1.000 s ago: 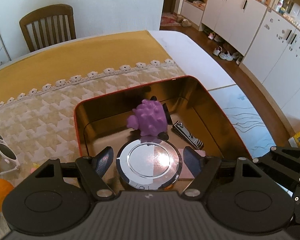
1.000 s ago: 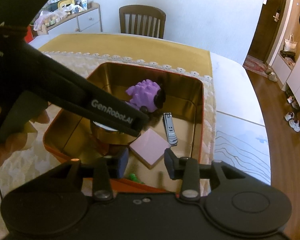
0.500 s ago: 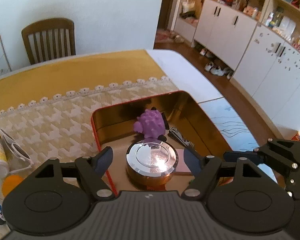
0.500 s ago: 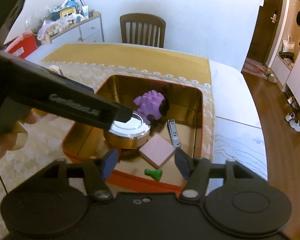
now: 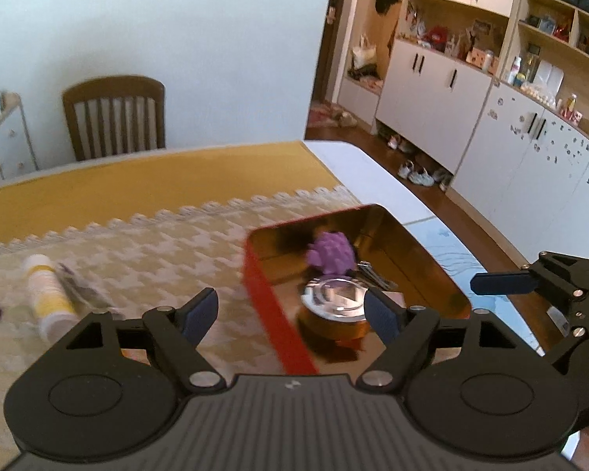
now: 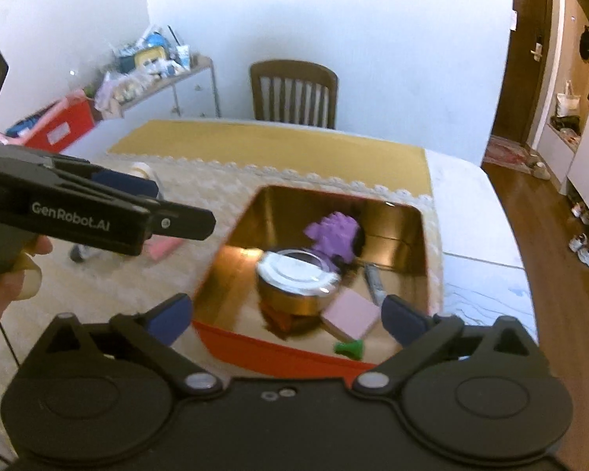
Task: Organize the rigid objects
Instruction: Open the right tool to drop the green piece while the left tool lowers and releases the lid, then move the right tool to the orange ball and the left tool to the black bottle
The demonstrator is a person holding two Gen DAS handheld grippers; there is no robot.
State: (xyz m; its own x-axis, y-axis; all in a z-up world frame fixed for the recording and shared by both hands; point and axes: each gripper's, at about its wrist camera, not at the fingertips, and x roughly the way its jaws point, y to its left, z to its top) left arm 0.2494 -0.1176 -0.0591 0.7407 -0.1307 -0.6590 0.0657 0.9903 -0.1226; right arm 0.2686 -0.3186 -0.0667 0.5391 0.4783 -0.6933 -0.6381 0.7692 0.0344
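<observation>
Left gripper (image 5: 292, 312): fingers spread wide, holding nothing, hovering over the near left wall of the tin; from the right wrist view it shows side-on at the left (image 6: 169, 216).
Right gripper (image 6: 286, 316): fingers spread wide, holding nothing, above the near rim of the tin; one blue fingertip pokes in from the right in the left wrist view (image 5: 502, 283).
Red tin (image 5: 273, 314): open, gold inside, red outside, standing on the patterned cloth (image 5: 169, 247) near the table's right edge.
Green piece (image 6: 348, 349): small, lying on the tin floor just inside the near wall.
Pink square pad (image 6: 351, 316): flat on the tin floor, just right of the round tin.
Round tin (image 6: 294, 278): gold body with a shiny silver lid, upright in the middle of the red tin.
Nail clipper (image 6: 374, 284): flat on the floor, right of the round tin, beyond the pad.
Purple spiky toy (image 6: 333, 233): behind the round tin, toward the far wall.
White tube (image 5: 47, 292): yellow-banded, lying on the cloth well left of the red tin, with blurred small items beside it.
Chair (image 5: 114, 115): wooden, at the far side of the table.
</observation>
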